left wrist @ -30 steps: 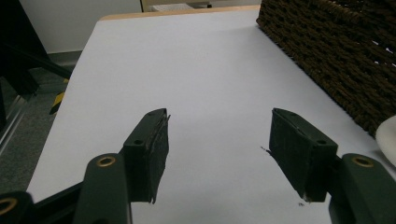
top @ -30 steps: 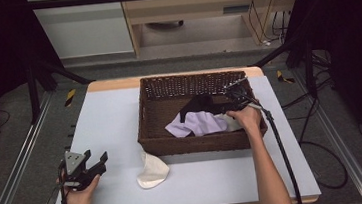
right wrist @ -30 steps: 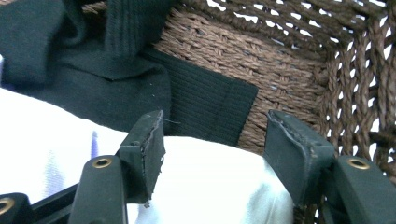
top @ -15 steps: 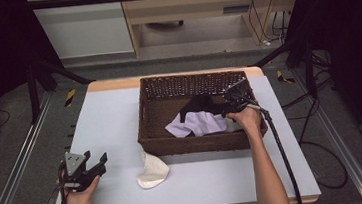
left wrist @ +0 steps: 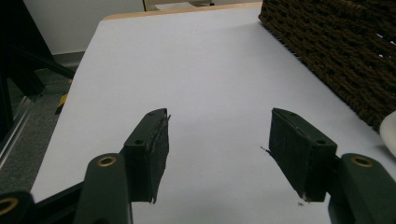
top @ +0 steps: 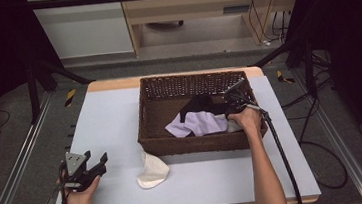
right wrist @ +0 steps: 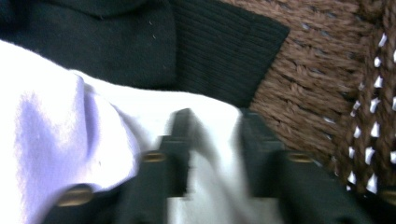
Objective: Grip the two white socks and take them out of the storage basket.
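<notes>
A dark brown wicker basket [top: 198, 143] stands on the white table and holds a lavender cloth [top: 196, 124], a black cloth [top: 200, 103] and a white cloth [top: 232, 125]. My right gripper [top: 234, 113] reaches down into the basket's right end. In the right gripper view its jaws have just been closing, and the right gripper [right wrist: 212, 140] now pinches a fold of the white cloth [right wrist: 205, 112], with the black cloth [right wrist: 187, 46] just beyond. My left gripper [top: 97, 164] rests open near the table's front left; the left gripper view shows only bare table between the jaws of the left gripper [left wrist: 217, 149].
Another white cloth [top: 151, 170] lies crumpled on the table in front of the basket's left corner. The basket wall [left wrist: 336, 51] rises at the upper right of the left gripper view. A cable [top: 279, 148] trails from the right gripper over the table's right side.
The right hand has kept its place in the basket, and its gripper has closed on the white cloth. The left hand and gripper have not moved.
</notes>
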A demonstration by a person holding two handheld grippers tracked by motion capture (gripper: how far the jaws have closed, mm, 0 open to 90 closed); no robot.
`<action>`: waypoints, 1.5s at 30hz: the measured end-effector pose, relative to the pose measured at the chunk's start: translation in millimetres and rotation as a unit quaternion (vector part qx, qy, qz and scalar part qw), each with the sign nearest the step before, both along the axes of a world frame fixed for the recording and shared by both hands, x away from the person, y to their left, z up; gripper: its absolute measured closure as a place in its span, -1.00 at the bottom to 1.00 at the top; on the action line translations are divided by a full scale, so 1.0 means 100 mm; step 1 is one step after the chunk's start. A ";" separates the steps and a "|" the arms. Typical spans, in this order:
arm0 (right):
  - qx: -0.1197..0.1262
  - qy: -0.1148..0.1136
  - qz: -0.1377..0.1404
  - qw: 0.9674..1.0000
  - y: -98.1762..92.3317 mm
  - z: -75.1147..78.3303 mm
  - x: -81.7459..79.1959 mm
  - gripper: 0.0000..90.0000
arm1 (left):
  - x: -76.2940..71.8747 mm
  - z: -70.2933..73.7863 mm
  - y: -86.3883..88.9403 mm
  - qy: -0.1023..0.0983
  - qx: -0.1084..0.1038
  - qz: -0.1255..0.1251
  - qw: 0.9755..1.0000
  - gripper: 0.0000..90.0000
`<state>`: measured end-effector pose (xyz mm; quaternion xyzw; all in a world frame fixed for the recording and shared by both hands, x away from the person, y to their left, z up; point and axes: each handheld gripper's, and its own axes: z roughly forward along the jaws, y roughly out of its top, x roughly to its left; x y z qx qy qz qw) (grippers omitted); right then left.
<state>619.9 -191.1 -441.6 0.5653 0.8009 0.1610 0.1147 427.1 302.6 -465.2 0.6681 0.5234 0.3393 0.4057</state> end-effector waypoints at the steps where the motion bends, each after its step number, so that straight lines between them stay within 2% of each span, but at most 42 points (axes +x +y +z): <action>1: 0.004 0.004 0.000 1.000 0.00 0.01 0.00 0.74 | 0.00 0.00 0.00 -0.001 0.000 0.000 1.000 -0.18; 3: 0.001 0.002 0.002 1.000 0.01 0.03 -0.01 0.77 | 0.00 0.00 0.00 -0.001 0.000 0.000 1.000 -0.18; 5: 0.002 -0.017 -0.006 1.000 0.01 0.08 -0.03 0.76 | 0.00 0.00 0.00 -0.002 -0.001 0.000 1.000 -0.18; 6: 0.002 -0.017 -0.006 1.000 0.01 0.08 -0.03 0.76 | 0.00 0.00 0.00 -0.001 -0.001 0.000 1.000 -0.18; 7: 0.009 -0.026 -0.011 1.000 0.01 0.10 -0.04 0.76 | 0.00 0.00 0.00 -0.001 0.000 -0.001 1.000 -0.18; 8: 0.011 -0.038 -0.011 0.999 0.00 0.12 -0.05 0.76 | 0.00 0.00 -0.01 -0.001 -0.001 -0.001 1.000 -0.18; 9: 0.016 -0.066 -0.013 0.998 0.00 0.17 -0.08 0.76 | 0.00 0.00 -0.01 -0.001 -0.001 -0.001 1.000 -0.18; 10: 0.016 -0.066 -0.013 0.998 0.00 0.17 -0.08 0.76 | 0.00 0.00 -0.01 -0.001 -0.002 -0.001 1.000 -0.18; 11: 0.017 -0.076 -0.012 0.997 0.00 0.19 -0.08 0.76 | 0.00 0.00 -0.01 -0.001 -0.002 -0.002 1.000 -0.18; 12: 0.026 -0.106 -0.012 0.994 -0.01 0.23 -0.10 0.76 | 0.00 0.00 -0.02 -0.001 -0.003 -0.003 1.000 -0.18; 14: 0.026 -0.112 -0.011 0.993 -0.02 0.25 -0.11 0.76 | 0.00 0.00 -0.02 -0.001 -0.004 -0.004 1.000 -0.18; 17: 0.043 -0.130 -0.011 0.991 -0.03 0.29 -0.13 0.76 | 0.00 0.00 -0.03 0.000 -0.004 -0.005 1.000 -0.17; 19: 0.042 -0.137 -0.007 0.990 -0.03 0.31 -0.14 0.76 | 0.00 0.00 -0.03 0.000 -0.005 -0.005 1.000 -0.17; 22: 0.046 -0.157 -0.001 0.987 -0.02 0.34 -0.16 0.77 | 0.00 0.00 -0.03 0.000 -0.006 -0.005 1.000 -0.17; 25: 0.050 -0.188 0.000 0.981 -0.03 0.40 -0.20 0.77 | 0.00 0.00 -0.03 0.000 -0.007 -0.006 1.000 -0.17; 26: 0.054 -0.205 0.002 0.977 -0.04 0.44 -0.22 0.77 | 0.00 0.00 -0.03 0.000 -0.007 -0.006 1.000 -0.17; 27: 0.054 -0.205 0.002 0.977 -0.04 0.44 -0.22 0.77 | 0.00 0.00 -0.03 0.000 -0.007 -0.006 1.000 -0.17; 31: 0.067 -0.242 0.004 0.968 -0.06 0.55 -0.29 0.79 | -0.01 0.01 -0.04 -0.001 -0.010 -0.007 1.000 -0.16; 35: 0.095 -0.284 0.011 0.954 -0.10 0.70 -0.40 0.89 | -0.01 0.02 -0.05 -0.002 -0.011 -0.010 1.000 -0.16; 36: 0.100 -0.290 0.013 0.952 -0.11 0.74 -0.44 0.91 | -0.01 0.02 -0.06 -0.003 -0.009 -0.011 1.000 -0.16; 38: 0.104 -0.296 0.020 0.949 -0.11 0.80 -0.49 0.92 | -0.02 0.02 -0.07 -0.004 -0.008 -0.011 1.000 -0.16; 40: 0.107 -0.308 0.028 0.945 -0.11 0.87 -0.56 0.92 | -0.02 0.03 -0.07 -0.005 -0.007 -0.012 1.000 -0.15; 41: 0.112 -0.320 0.031 0.940 -0.12 0.92 -0.63 0.92 | -0.02 0.03 -0.08 -0.005 -0.006 -0.011 1.000 -0.15; 42: 0.112 -0.320 0.031 0.940 -0.12 0.92 -0.63 0.92 | -0.02 0.03 -0.08 -0.005 -0.006 -0.012 1.000 -0.15; 45: 0.128 -0.338 0.038 0.932 -0.12 1.01 -0.73 0.92 | -0.02 0.03 -0.09 -0.004 -0.006 -0.011 1.000 -0.15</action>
